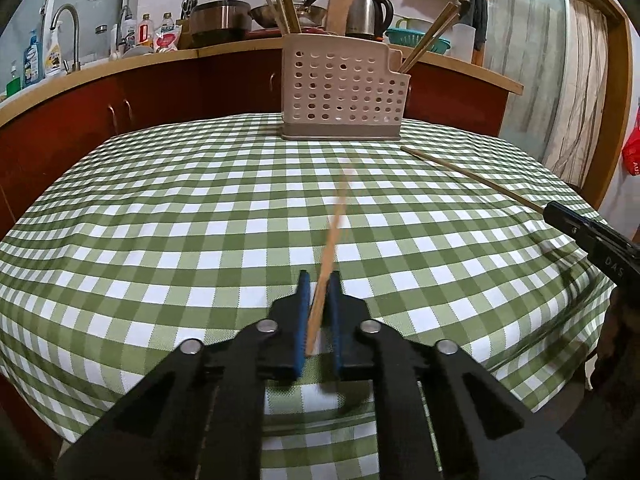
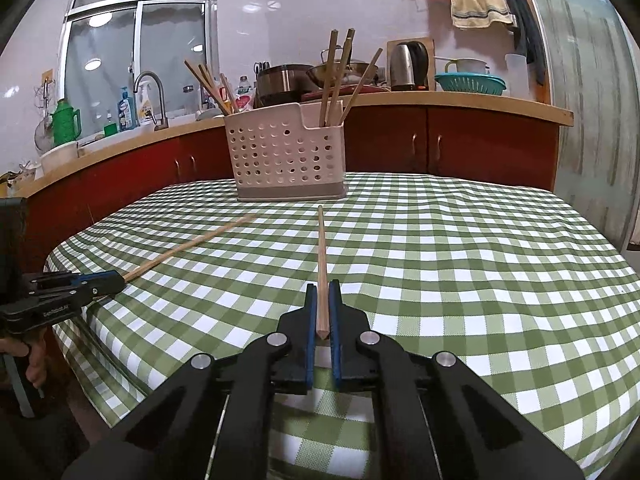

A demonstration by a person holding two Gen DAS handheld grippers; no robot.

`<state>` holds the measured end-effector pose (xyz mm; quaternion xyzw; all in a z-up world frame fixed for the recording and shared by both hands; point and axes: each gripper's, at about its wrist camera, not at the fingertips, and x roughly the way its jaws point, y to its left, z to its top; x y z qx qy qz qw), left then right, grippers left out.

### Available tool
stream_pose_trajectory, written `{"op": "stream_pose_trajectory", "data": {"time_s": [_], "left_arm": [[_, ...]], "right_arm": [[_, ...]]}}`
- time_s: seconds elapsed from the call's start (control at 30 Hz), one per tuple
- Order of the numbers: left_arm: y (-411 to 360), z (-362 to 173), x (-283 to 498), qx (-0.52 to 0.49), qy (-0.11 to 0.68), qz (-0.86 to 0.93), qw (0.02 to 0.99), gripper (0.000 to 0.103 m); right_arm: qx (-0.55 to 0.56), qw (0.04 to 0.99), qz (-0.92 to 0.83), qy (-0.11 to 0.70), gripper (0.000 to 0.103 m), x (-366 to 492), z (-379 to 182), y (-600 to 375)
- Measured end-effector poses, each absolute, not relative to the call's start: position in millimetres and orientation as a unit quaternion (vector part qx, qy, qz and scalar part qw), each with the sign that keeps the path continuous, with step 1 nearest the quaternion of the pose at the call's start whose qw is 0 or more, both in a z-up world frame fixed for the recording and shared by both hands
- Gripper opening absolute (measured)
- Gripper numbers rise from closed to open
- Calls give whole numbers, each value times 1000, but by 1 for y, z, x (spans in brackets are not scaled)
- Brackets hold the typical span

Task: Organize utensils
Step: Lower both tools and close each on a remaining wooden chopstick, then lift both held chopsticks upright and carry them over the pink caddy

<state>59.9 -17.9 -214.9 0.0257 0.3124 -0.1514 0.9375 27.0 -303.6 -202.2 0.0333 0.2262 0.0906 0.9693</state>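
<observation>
While both grippers sit low over the green-and-white checked tablecloth, each one grips 1 wooden chopstick. Farthest left is the left gripper: its blue-padded fingers clamp the near end of the left chopstick, a pale, thin, square-sectioned stick. That stick angles up and forward toward the holder; its far half is motion-blurred, so the tip position cannot be read. In the right wrist view the same gripper appears at the left edge of the table, stick pointing toward the centre.

Centre, at the far edge of the table: beige perforated utensil holder on a grey base, upright, 2 compartments visible. Several chopsticks stand tilted in the left compartment and several more in the right.

Right side: the right gripper is closed on the butt end of the right chopstick. This stick runs straight ahead just above the cloth, sharp in focus, light tan, with its far tip near the holder's base but not touching it.
</observation>
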Motion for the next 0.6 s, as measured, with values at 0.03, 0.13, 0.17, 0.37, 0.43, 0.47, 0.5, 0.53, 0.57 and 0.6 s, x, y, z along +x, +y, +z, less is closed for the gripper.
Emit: {"op": "stream_pose_trajectory", "data": {"time_s": [0.03,0.13,0.17,0.37,0.43,0.47,0.5,0.53,0.57,0.6], "left_arm": [[-18,-214,60,29,311,-150,938,6],[-17,-211,59,29,306,-148,940,6],[-17,-209,58,31,301,-147,942,6],[-18,-186,53,40,265,-140,953,6],[-16,-178,52,38,255,-136,957,6],[-15,-174,51,38,250,-134,958,6],[-16,-171,51,39,247,-132,959,6],[-15,-166,50,38,242,-129,961,6],[-14,-162,50,37,239,-127,962,6],[-14,-158,49,36,235,-125,963,6]], "right_arm": [[34,969,91,225,7,27,-201,-304],[37,970,92,221,7,25,-197,-304],[38,971,92,218,7,25,-194,-305],[40,976,95,194,7,19,-172,-305],[40,978,95,183,7,16,-163,-307],[40,979,94,178,7,15,-158,-307],[40,979,94,175,7,14,-154,-307],[41,980,93,169,6,13,-149,-308],[42,981,92,164,7,12,-144,-309],[42,982,92,159,7,11,-139,-309]]}}
